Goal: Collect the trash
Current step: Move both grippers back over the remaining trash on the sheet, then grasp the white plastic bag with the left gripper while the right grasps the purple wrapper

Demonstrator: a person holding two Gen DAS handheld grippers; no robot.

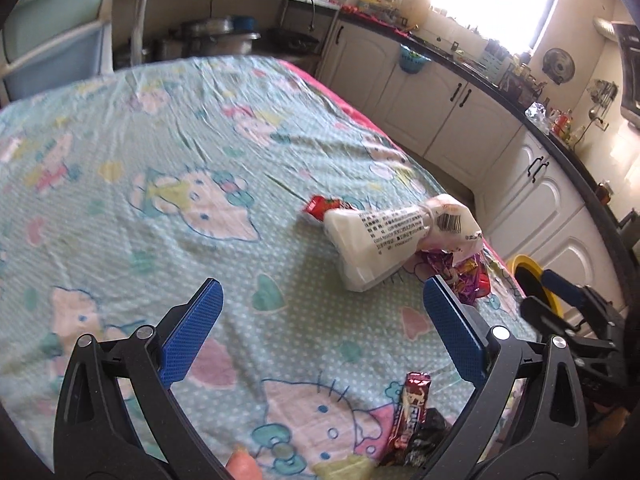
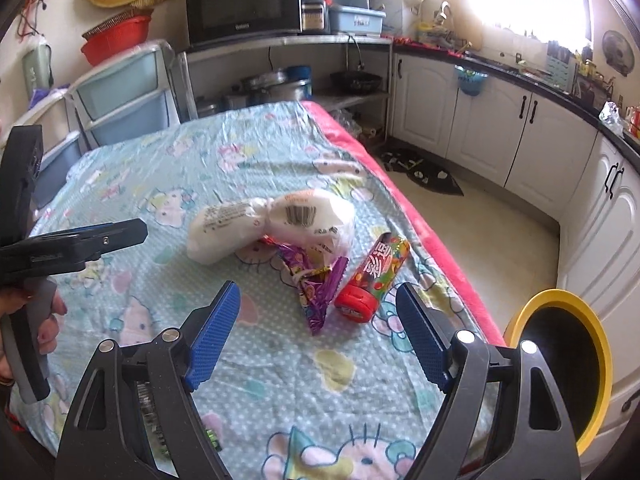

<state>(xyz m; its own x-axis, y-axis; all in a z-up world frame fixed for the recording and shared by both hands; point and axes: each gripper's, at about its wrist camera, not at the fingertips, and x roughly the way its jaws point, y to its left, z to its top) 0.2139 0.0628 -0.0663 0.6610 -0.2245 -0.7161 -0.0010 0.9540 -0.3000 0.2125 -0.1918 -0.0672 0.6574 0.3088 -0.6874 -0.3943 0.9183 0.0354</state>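
Trash lies on a table with a cartoon-cat cloth (image 1: 160, 152). A crumpled white plastic bag (image 1: 384, 240) (image 2: 256, 228) lies at the right side, with a purple wrapper (image 2: 316, 284) (image 1: 460, 272) and a red candy tube (image 2: 376, 280) beside it. A small red packet (image 1: 320, 204) lies behind the bag. A dark red snack-bar wrapper (image 1: 412, 412) lies near my left gripper (image 1: 320, 320), which is open and empty above the cloth. My right gripper (image 2: 316, 328) is open and empty, just short of the purple wrapper and tube. A yellow-rimmed bin (image 2: 560, 364) (image 1: 536, 280) stands on the floor by the table's right edge.
White kitchen cabinets (image 2: 500, 136) under a dark countertop run along the right. A microwave (image 2: 244, 4) and pots sit on shelves behind the table. Plastic drawers (image 2: 124, 92) stand at the back left. The table's pink edge (image 2: 400, 204) borders an open floor.
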